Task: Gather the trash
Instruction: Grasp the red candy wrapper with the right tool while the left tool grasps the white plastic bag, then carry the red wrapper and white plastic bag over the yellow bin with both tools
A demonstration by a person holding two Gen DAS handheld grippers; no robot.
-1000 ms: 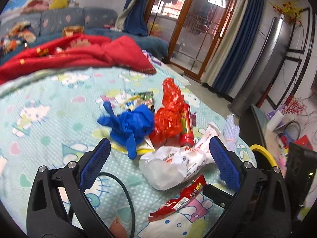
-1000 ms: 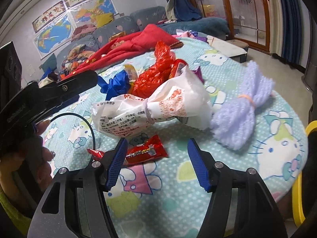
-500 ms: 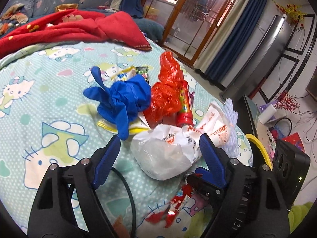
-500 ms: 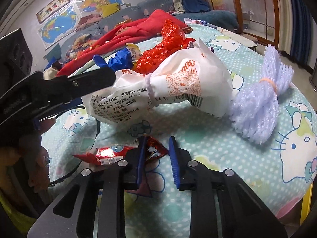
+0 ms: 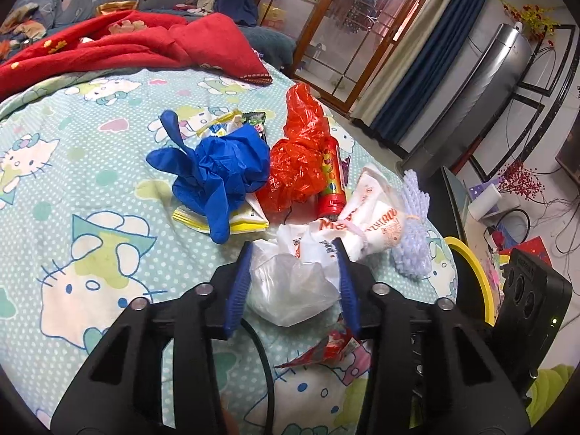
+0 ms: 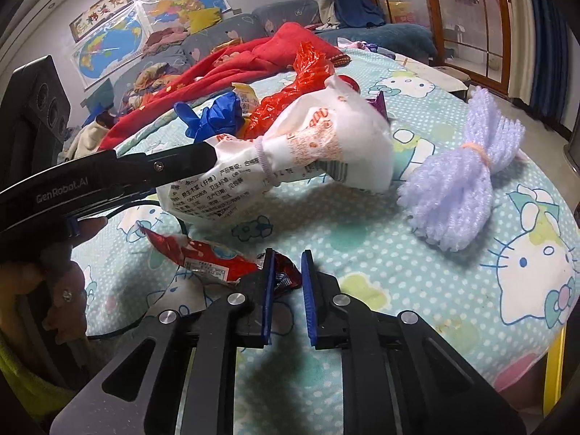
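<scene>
The bed [image 5: 54, 239], under a mint Hello Kitty sheet, carries the whole pile of trash. Largest is the white tissue-pack bag [image 6: 290, 159], crumpled, printed in orange and grey and cinched at its waist by a pale band; in the right wrist view its long axis runs from about 8 o'clock up to 2 o'clock, the fuller end toward 2. The left gripper [image 5: 293, 275] has its jaws drawn in on the bag's clear, wrinkled lower end [image 5: 290, 290], blue pads pressing it from 9 and 3 o'clock. At 3 o'clock of the bag lies a lilac foam net [image 6: 467, 177], tied in the middle with an orange band and flared at both ends. Beyond the bag, toward 11 o'clock in the left wrist view, sit a crumpled red plastic bag [image 5: 301, 159] and a bunched blue glove [image 5: 217, 170], one finger pointing to 6 o'clock. Smallest is the red snack wrapper [image 6: 203, 257] — flat, glossy, with a white label, its long axis running 10 to 4 o'clock. The right gripper [image 6: 286, 279] has its jaws nearly together, pinching the wrapper's dark crimped end — the rest trails off toward 10 o'clock on the sheet.
</scene>
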